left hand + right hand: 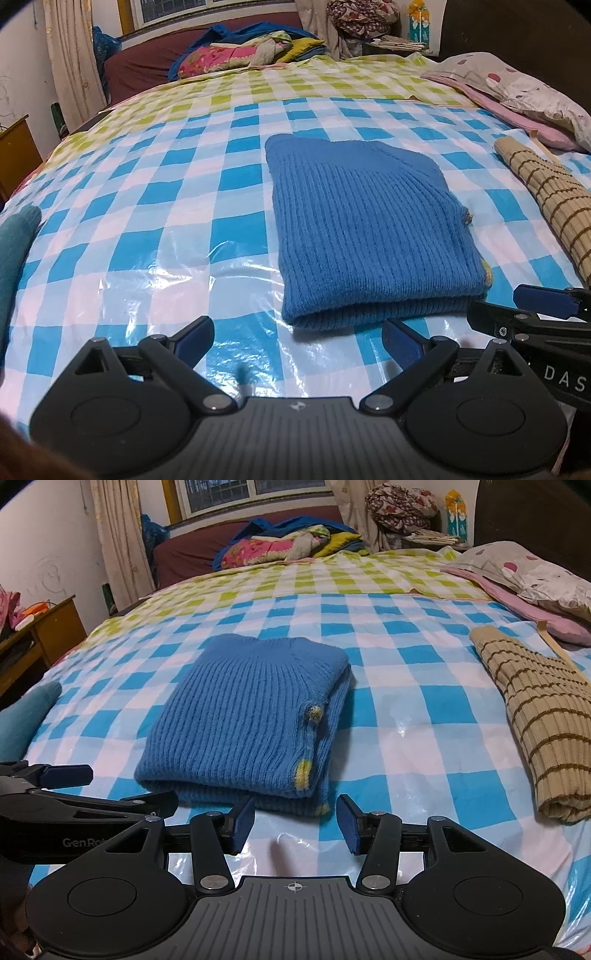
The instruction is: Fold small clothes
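Observation:
A blue ribbed knit sweater (364,229) lies folded into a thick rectangle on the checked plastic sheet (155,206) over the bed. It also shows in the right wrist view (251,716), with small yellow spots along its right edge. My left gripper (297,341) is open and empty, just short of the sweater's near edge. My right gripper (295,825) is open and empty at the sweater's near right corner. Each gripper appears at the edge of the other's view.
A folded beige sweater with brown stripes (539,731) lies to the right. A teal garment (26,716) lies at the left edge. Pillows (524,576) sit at the far right, a pile of bedding (280,542) at the back, a wooden cabinet (40,635) to the left.

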A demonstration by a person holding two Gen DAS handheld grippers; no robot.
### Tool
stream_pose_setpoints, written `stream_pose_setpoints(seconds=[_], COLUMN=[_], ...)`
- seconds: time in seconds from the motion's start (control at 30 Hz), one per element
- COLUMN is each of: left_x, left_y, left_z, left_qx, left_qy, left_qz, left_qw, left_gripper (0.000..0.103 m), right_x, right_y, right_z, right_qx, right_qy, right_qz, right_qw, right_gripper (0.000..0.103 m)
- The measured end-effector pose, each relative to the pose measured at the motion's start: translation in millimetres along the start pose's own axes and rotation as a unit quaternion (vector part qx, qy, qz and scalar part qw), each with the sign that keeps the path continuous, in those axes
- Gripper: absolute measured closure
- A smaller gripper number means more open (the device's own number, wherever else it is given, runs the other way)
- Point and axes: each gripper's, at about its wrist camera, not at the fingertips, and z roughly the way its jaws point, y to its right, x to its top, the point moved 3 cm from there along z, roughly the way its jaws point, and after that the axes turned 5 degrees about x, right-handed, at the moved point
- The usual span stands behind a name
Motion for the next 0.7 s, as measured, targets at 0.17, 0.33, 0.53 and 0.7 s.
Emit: stream_pose_setpoints(seconds=[0.17, 0.33, 0.53, 0.7], left_x=[-4.2, -8.1, -9.4, -8.8], left_y=[0.0, -0.5, -0.8, -0.7], left_z=[-2.9, -4.6, -5.0, -4.8], left_qx=[0.006, 0.004, 0.004, 0.004], left_qy=[-0.001, -0.002, -0.002, -0.003], left_qz=[0.004, 0.002, 0.002, 0.002], left_qw=[1.0, 1.0, 1.0, 1.0], left_gripper=[0.0, 0.0, 0.0, 0.0], right_x=[-4.1, -7.6, -9.9, -11.5], right_y=[-2.3, -2.4, -3.0, -3.1], right_z=[-0.9, -1.9, -3.3, -4.1], right_qx=[-0.002, -0.002, -0.001, -0.002], right_qy=[-0.003, -0.005, -0.005, -0.005], right_qz=[0.0, 0.003, 0.004, 0.005], right_qw=[1.0, 1.0, 1.0, 1.0], right_gripper=[0.054, 0.054, 0.054, 0.054])
